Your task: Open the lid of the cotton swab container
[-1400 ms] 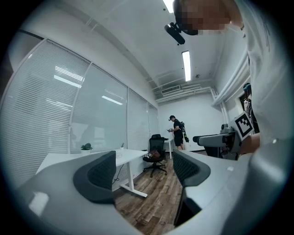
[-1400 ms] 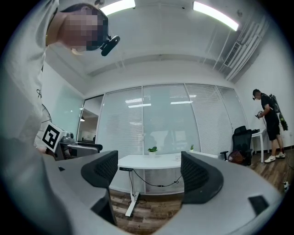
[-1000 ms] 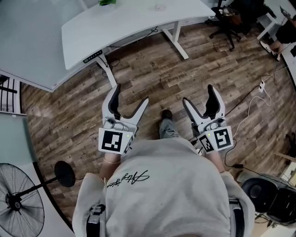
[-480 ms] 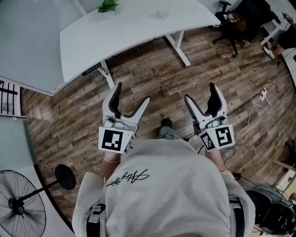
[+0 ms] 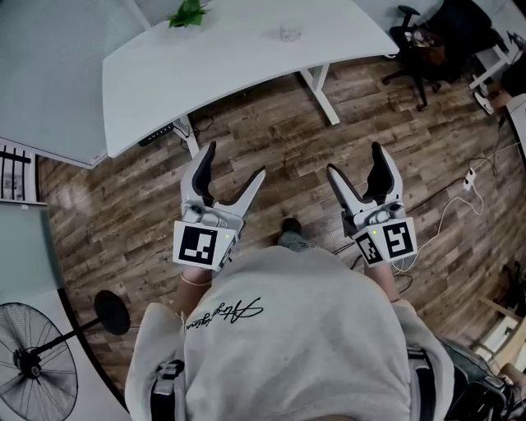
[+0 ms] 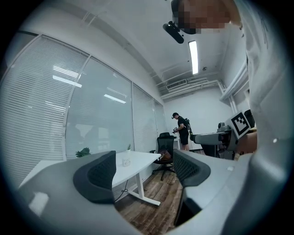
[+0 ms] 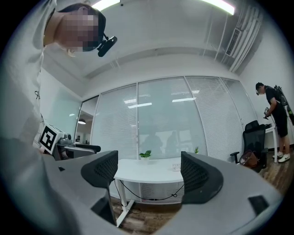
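A small clear cotton swab container (image 5: 287,33) stands on the white desk (image 5: 230,62), far ahead of both grippers. It also shows in the left gripper view as the container (image 6: 125,161) and in the right gripper view as the container (image 7: 176,167), small and distant, so its lid cannot be made out. My left gripper (image 5: 234,162) and right gripper (image 5: 355,160) are held in front of the person's chest over the wooden floor. Both are open, with nothing between the jaws.
A small green plant (image 5: 191,12) sits at the desk's far edge. A black office chair (image 5: 415,41) stands right of the desk, and cables (image 5: 460,197) trail on the floor at right. A standing fan (image 5: 33,370) is at lower left. Another person (image 6: 183,131) stands in the background.
The desk has slid lower and nearer in the head view as the person steps toward it. Both grippers stay open in the same pose.
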A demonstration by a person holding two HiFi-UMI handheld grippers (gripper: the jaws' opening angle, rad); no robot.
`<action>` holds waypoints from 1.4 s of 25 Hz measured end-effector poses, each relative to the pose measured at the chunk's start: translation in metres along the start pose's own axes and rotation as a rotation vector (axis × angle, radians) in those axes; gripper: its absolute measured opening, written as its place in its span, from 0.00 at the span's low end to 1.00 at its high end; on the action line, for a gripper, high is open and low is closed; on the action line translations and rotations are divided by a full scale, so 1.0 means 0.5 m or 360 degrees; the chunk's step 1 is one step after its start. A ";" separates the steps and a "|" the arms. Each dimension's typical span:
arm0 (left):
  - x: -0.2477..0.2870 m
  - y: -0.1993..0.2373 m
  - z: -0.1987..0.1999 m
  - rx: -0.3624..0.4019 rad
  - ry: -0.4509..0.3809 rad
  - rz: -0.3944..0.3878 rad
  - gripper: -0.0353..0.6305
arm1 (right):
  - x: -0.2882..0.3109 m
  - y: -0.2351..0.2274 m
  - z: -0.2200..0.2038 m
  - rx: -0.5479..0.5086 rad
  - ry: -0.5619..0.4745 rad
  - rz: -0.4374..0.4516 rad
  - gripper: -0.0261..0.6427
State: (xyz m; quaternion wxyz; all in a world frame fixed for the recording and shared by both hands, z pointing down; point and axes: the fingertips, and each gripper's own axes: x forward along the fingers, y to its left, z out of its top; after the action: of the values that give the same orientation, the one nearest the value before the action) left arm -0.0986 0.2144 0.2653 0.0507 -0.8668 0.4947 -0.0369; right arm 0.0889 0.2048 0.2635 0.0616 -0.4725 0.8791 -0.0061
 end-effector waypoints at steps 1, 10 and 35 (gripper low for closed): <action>0.009 0.002 0.000 -0.0001 -0.0002 0.0003 0.62 | 0.007 -0.008 -0.001 0.0003 -0.0001 0.0006 0.65; 0.098 0.013 0.006 -0.0029 -0.0034 0.0076 0.62 | 0.064 -0.078 -0.001 -0.0010 -0.0020 0.0085 0.65; 0.145 0.030 -0.001 -0.0077 -0.0045 0.0036 0.61 | 0.097 -0.110 -0.033 0.0055 0.0018 0.0110 0.61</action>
State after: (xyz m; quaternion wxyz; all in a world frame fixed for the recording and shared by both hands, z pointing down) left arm -0.0750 0.1444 0.2651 0.0369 -0.8626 0.5044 -0.0121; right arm 0.1061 0.1333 0.2785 0.0650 -0.4407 0.8950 -0.0218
